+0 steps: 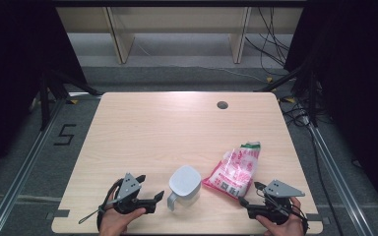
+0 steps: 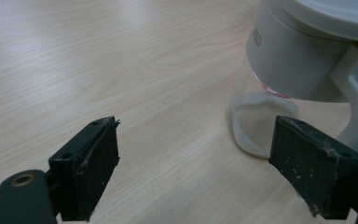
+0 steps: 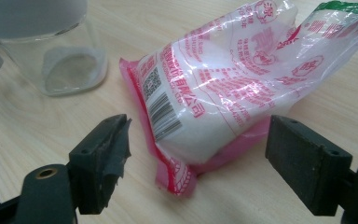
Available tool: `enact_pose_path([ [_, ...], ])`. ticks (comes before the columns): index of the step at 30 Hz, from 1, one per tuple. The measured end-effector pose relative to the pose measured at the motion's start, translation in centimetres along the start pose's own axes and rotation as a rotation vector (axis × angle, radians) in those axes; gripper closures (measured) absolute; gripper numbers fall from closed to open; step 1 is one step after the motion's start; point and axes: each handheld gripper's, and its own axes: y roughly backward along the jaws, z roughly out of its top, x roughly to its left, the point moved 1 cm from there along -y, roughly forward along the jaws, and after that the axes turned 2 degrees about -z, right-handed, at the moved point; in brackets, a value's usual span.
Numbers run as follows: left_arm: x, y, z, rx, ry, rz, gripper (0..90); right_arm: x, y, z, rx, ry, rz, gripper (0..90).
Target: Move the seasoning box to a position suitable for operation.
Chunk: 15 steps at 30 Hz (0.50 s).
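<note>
Two things on the wooden surface (image 1: 177,123) in the high view: one clear jug with a white lid (image 1: 184,182) and one pink-printed plastic bag of white granules (image 1: 234,172). Jug near the front edge, about mid-width, handle turned toward the front and slightly left. Bag just right of the jug, apart from it, lying flat with its long axis running from front-left to back-right, green-edged top end pointing away toward the back right. Left gripper (image 1: 150,197) held low at the front, left of the jug, jaws aimed at the jug's handle. Right gripper (image 1: 248,199) at the front right, just short of the bag's near end.

From the left gripper view: jaws spread wide with bare wood between them, gripping nothing. Jug looms at upper right, white lid band and white handle clear, transparent base resting on the wood, a detail lost from above.

From the right gripper view: jaws likewise wide apart and empty, bag's sealed pink bottom end between and just beyond them, not touched. Barcode and square code readable on the bag's near panel, red print across the clear film, green strip at the far corner. Jug's clear base at upper left.
</note>
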Motion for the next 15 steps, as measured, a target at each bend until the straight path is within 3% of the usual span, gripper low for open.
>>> enact_pose_path([
  [1, -0.10, -0.08, 0.01, -0.013, 0.004, -0.010, 14.6, 0.00, 0.00, 0.00, 0.000, 0.000, 0.000, 22.8],
  [2, -0.13, -0.07, 0.00, -0.009, 0.005, -0.008, 14.6, -0.36, -0.04, 0.03, -0.008, 0.031, 0.000, 23.1],
  [4, -0.16, -0.04, 0.00, -0.004, 0.003, -0.007, 14.6, -0.40, -0.06, 0.02, -0.007, 0.033, -0.004, 23.1],
  [5, -0.25, -0.03, 0.02, -0.005, 0.004, -0.010, 14.7, -0.18, 0.01, -0.03, 0.002, 0.009, -0.005, 23.1],
  [7, -0.19, 0.05, 0.05, 0.007, -0.013, -0.005, 14.6, -0.44, -0.04, 0.03, -0.009, 0.032, -0.002, 23.1],
  [8, -0.30, -0.01, 0.03, 0.000, 0.005, -0.018, 14.7, -0.18, -0.05, -0.04, -0.008, 0.001, -0.001, 23.1],
  [9, -0.45, -0.16, 0.06, -0.027, 0.023, -0.034, 14.7, -0.36, -0.09, -0.01, -0.013, 0.026, -0.004, 23.1],
  [11, -0.53, 0.02, 0.13, -0.018, 0.026, -0.036, 14.7, -0.54, -0.14, 0.00, -0.013, 0.041, 0.002, 23.1],
  [13, -0.41, 0.25, 0.23, -0.002, 0.005, -0.036, 14.7, -0.56, -0.07, -0.01, -0.012, 0.040, -0.011, 23.2],
  [15, -0.59, 0.28, 0.40, -0.025, 0.007, -0.059, 14.7, -0.62, -0.01, 0.00, -0.005, 0.039, -0.005, 23.4],
])
